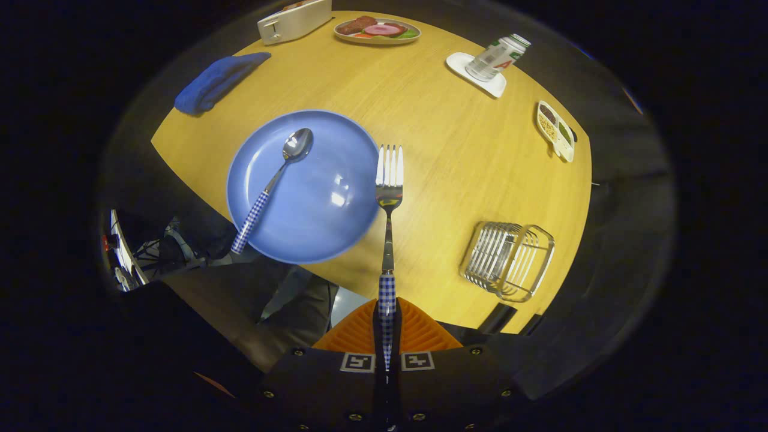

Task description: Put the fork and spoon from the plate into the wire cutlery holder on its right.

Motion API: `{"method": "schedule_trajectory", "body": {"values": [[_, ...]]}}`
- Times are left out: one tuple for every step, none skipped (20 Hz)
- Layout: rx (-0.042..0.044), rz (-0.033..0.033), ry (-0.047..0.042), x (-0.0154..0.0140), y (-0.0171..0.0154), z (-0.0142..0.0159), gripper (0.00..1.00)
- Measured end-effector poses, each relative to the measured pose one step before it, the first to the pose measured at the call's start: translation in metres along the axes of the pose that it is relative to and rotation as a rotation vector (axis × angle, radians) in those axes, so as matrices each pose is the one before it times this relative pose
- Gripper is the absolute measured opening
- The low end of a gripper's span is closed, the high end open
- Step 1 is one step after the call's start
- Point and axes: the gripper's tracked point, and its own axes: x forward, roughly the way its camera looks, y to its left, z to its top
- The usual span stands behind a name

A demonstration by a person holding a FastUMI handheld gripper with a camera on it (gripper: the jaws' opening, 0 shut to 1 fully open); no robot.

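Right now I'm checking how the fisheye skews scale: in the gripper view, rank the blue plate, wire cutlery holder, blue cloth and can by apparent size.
1. blue plate
2. wire cutlery holder
3. blue cloth
4. can

Holder and cloth look close; the cloth lies farther off, so that order is unsure. The fingers pinch the fork.

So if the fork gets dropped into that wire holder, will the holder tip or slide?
Possibly. The wire cutlery holder looks light and open, standing loose on smooth table, so a nudge may slide it. The fork, clamped in the tool, is long and could lever it over.
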Motion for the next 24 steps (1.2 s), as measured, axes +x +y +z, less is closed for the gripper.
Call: {"method": "schedule_trajectory", "body": {"values": [[0.01083, -0.01138, 0.01400, -0.00712, -0.01188, -0.00977, 0.02], [0.02186, -0.01222, 0.01090, -0.00560, -0.01224, -0.00974, 0.01], [0.01247, -0.00463, 0.01784, -0.00199, -0.01108, -0.00956, 0.02], [0.00916, -0.00370, 0.01962, -0.00274, -0.01082, -0.00814, 0.02], [0.00737, -0.00682, 0.01881, -0.00257, -0.01276, -0.00739, 0.02], [-0.00262, -0.01118, 0.00780, -0.00118, -0.01169, -0.00566, 0.02], [-0.01479, -0.00878, 0.01365, -0.00243, -0.01293, -0.00517, 0.02], [-0.01653, -0.00492, 0.01961, -0.00117, -0.00887, -0.00557, 0.01], [-0.01546, -0.00627, 0.03264, -0.00124, -0.00903, -0.00558, 0.02], [-0.00873, -0.00703, 0.03134, 0.00046, -0.00702, -0.00553, 0.02], [-0.01228, -0.00508, 0.03593, 0.00056, -0.00819, -0.00337, 0.02], [-0.00769, -0.00434, 0.02338, 0.00091, -0.00565, -0.00170, 0.01], [-0.01410, -0.00612, 0.03143, 0.00076, -0.00725, -0.00019, 0.02], [-0.01164, -0.00676, 0.02217, 0.00248, -0.00575, 0.00007, 0.02], [-0.02041, -0.00348, 0.02135, 0.00231, -0.00549, 0.00267, 0.02], [-0.02151, -0.01432, 0.02322, 0.00366, -0.00747, 0.00431, 0.01], [-0.01655, -0.03218, 0.02092, 0.00497, -0.01021, 0.00471, 0.02], [-0.02506, -0.01756, 0.02006, 0.00414, -0.00601, 0.00403, 0.02], [-0.02960, 0.00148, 0.02179, 0.00359, -0.00248, 0.00369, 0.01], [-0.02024, 0.00171, 0.01195, 0.00534, 0.00054, 0.00442, 0.01], [-0.01926, 0.00222, 0.01195, 0.00442, -0.00118, 0.00472, 0.02], [-0.01241, 0.00299, 0.01370, 0.00349, -0.00045, 0.00283, 0.02], [-0.01106, 0.00547, 0.01787, 0.00265, -0.00046, 0.00244, 0.01], [-0.00814, 0.00284, 0.00841, 0.00293, 0.00014, 0.00286, 0.01]]}}
